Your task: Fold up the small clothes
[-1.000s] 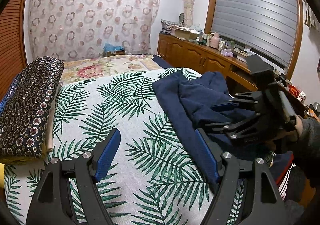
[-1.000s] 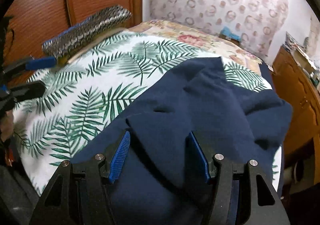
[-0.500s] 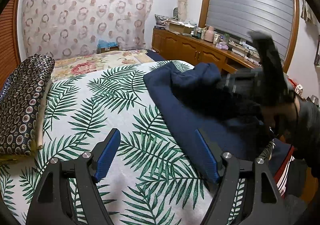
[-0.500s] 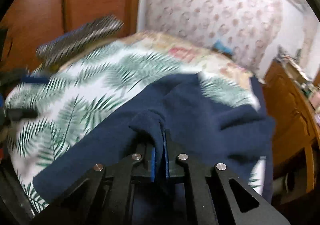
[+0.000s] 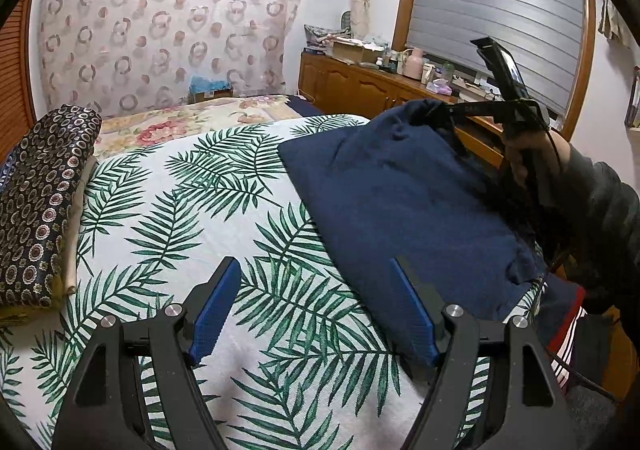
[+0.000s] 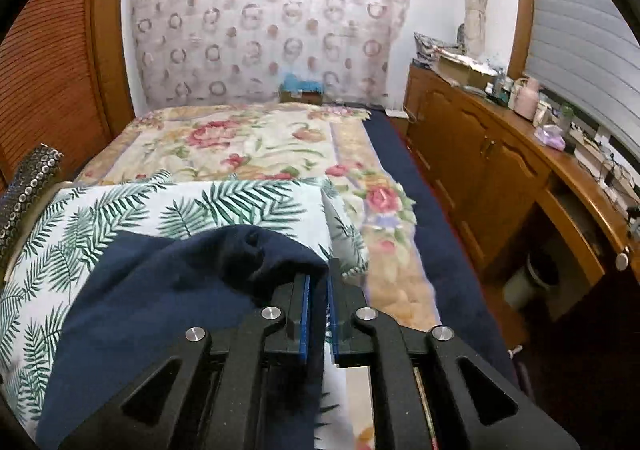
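A navy blue garment lies on the palm-leaf bedsheet, spread towards the bed's right side. My right gripper is shut on a fold of the navy garment and holds that part lifted off the bed; it also shows in the left wrist view at the garment's far corner. My left gripper is open and empty, low over the sheet, its right finger at the garment's near left edge.
A dark patterned folded quilt lies along the bed's left side. A floral blanket covers the far end of the bed. A wooden cabinet with clutter runs along the right wall, close to the bed.
My right gripper closed on a fold of the navy garment and lifted it up and away, pulling the cloth flatter. My left gripper stayed open and shifted slightly.
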The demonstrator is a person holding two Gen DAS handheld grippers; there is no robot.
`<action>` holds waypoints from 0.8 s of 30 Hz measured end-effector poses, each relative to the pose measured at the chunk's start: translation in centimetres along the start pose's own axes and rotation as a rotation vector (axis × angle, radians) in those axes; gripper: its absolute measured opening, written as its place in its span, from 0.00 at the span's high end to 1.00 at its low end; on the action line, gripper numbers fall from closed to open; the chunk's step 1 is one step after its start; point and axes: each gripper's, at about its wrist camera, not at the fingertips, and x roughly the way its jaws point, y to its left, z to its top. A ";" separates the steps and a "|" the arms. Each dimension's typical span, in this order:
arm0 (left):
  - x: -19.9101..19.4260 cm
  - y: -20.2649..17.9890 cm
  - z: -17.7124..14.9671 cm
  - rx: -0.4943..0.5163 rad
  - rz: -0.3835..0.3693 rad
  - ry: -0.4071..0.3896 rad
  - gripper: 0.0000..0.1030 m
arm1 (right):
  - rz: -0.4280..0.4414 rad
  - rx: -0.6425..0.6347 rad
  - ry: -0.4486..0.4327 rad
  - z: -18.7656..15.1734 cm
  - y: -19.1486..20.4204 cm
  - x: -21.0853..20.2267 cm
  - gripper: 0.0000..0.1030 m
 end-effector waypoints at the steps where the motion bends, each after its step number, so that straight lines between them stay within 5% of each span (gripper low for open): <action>1: 0.1 -0.1 -0.1 0.000 -0.003 0.003 0.26 | 0.002 0.000 0.005 0.0 0.3 -0.1 0.77; 6: 0.6 -0.8 -0.2 0.012 -0.016 0.019 0.26 | 0.008 -0.041 -0.013 -0.8 1.3 -2.1 0.42; 24: 1.9 -4.0 -1.9 0.082 -0.077 0.129 0.26 | 0.157 -0.079 0.003 -10.7 2.1 -10.9 0.41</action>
